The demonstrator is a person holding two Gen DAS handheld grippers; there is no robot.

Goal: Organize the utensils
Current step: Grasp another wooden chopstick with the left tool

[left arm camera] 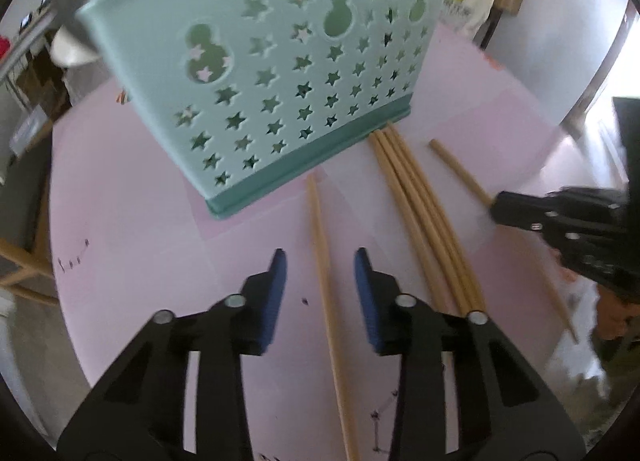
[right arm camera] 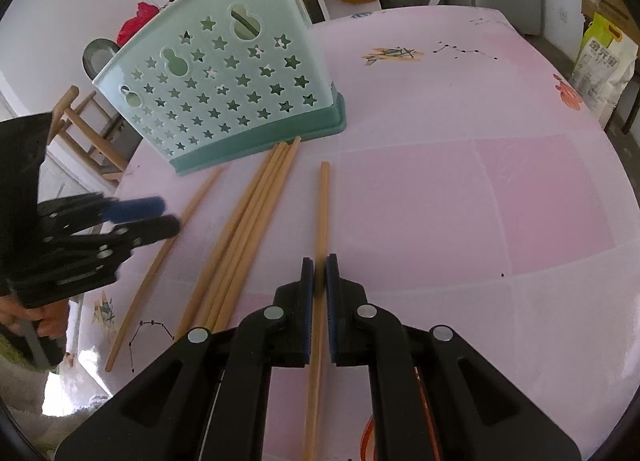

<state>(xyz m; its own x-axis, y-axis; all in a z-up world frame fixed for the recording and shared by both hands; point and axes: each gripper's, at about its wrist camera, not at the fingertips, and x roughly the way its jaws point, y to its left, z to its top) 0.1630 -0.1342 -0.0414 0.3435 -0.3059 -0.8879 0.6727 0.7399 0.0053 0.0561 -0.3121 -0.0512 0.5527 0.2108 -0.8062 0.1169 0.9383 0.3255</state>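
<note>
Ahead of both my tongs stands the green holder [right arm camera: 224, 89], and as far as I can see through its star holes no chopstick is in it yet, so I judge the job barely begun. Between my two tongs lies a bundle of chopsticks [right arm camera: 244, 221], tips touching the holder's base. My right tongs [right arm camera: 319, 273] are pinched narrow on a single chopstick [right arm camera: 323, 205], which I take to be the first one to go in. My left tongs [left arm camera: 320, 273] stand half open astride a lone chopstick [left arm camera: 320, 245], pads not touching it.
</note>
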